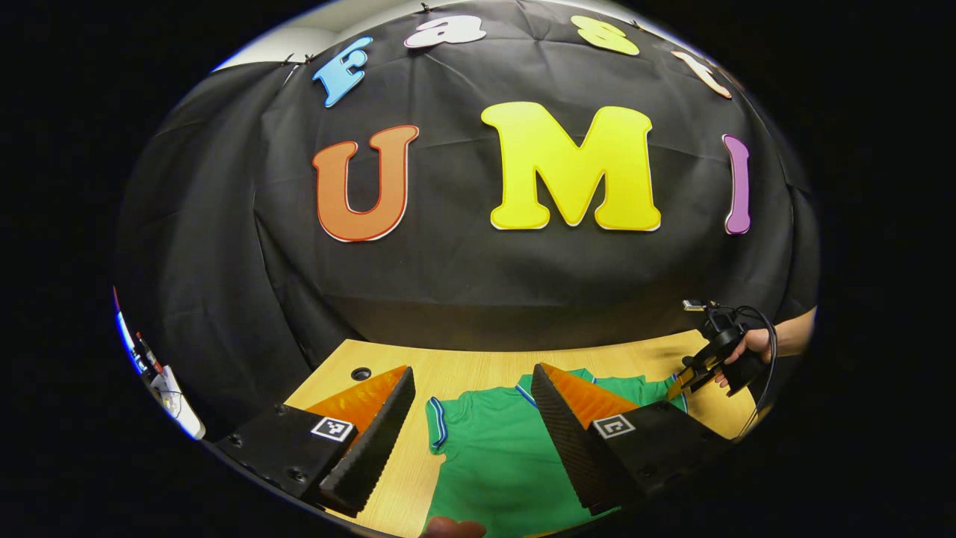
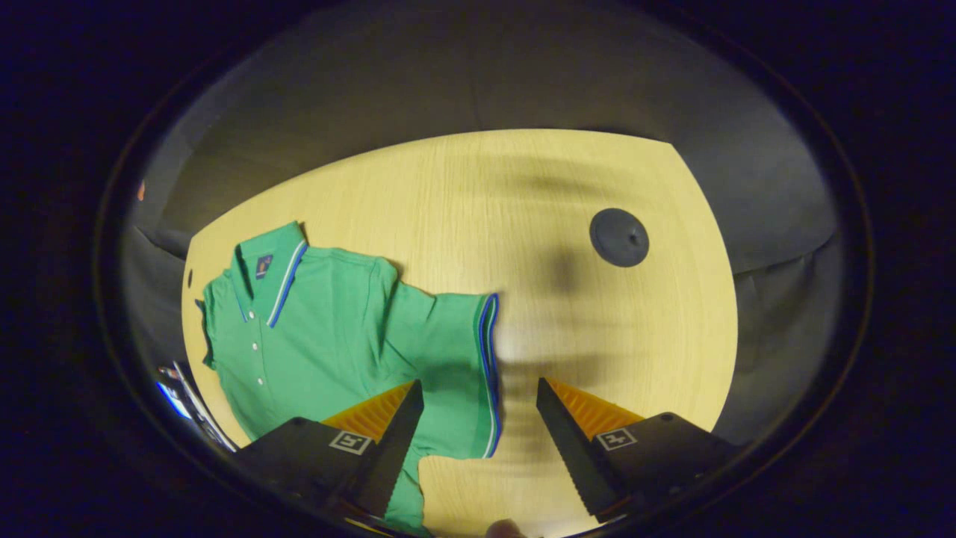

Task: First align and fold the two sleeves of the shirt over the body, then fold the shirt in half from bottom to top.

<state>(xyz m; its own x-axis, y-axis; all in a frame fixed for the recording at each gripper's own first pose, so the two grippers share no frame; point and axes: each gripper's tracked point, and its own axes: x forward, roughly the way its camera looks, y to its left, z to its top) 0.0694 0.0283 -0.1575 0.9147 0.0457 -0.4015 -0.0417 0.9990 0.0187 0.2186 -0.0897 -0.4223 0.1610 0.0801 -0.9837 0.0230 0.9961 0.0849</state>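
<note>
Lying flat at lower left in the right gripper view, the shirt (image 2: 314, 336) has its sleeve (image 2: 455, 359) spread, so no fold looks made. Both the left gripper (image 1: 470, 411) and right gripper (image 2: 478, 418) gape wide, holding nothing.

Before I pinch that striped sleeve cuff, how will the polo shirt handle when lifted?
Probably floppy: the green polo shirt lies flat with soft wrinkles on the wooden table, so the sleeve should drape from the right tool, whose jaws stand open. Likely light, so it may drag across the smooth tabletop rather than stay put.
</note>
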